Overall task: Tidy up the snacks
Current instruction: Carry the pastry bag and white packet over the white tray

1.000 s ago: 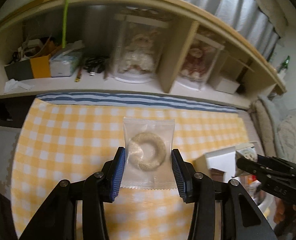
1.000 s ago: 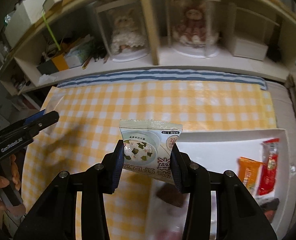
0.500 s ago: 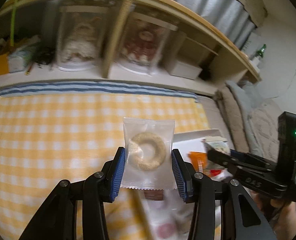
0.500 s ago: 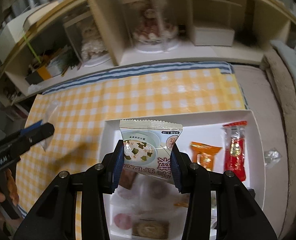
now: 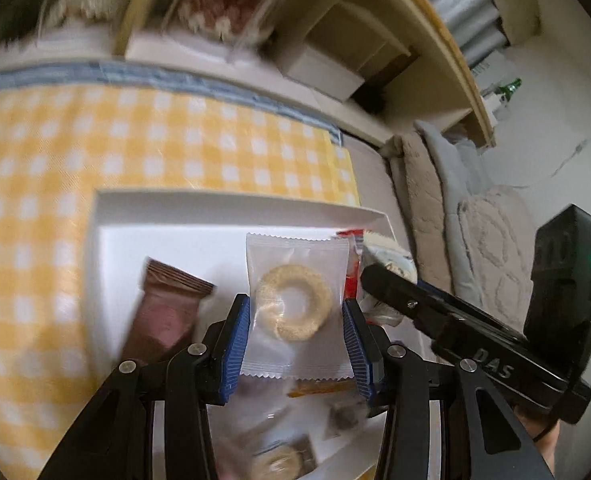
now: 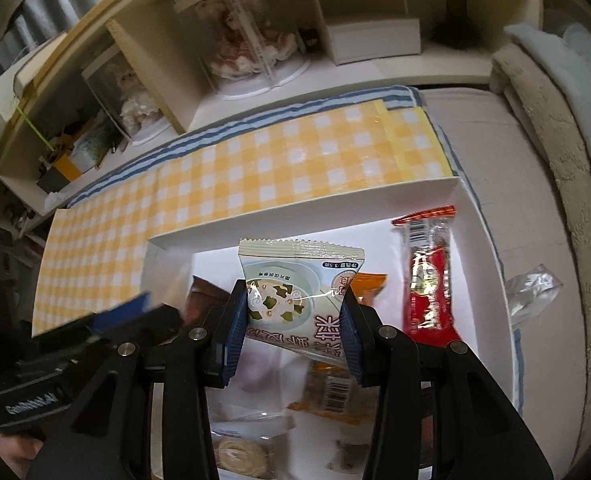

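While both tools grip snacks — left tool (image 5: 296,322) clamping ring biscuit packet (image 5: 295,304), right tool (image 6: 295,326) soup sachet (image 6: 299,296) — yellow checked cloth (image 6: 255,168), shelving (image 6: 335,68).

Both the left gripper (image 5: 296,330) and the right gripper (image 6: 294,326) are black plastic with ribbed blue pads (image 5: 237,346), silver screws and white lettering.

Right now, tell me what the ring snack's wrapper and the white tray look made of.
Wrapper: thin clear plastic film, glossy; the ring shows through and its ends are zigzag-crimped.
Tray: probably matte white card or paperboard; thin, flat, folded-looking walls with sharp corners, no shine.
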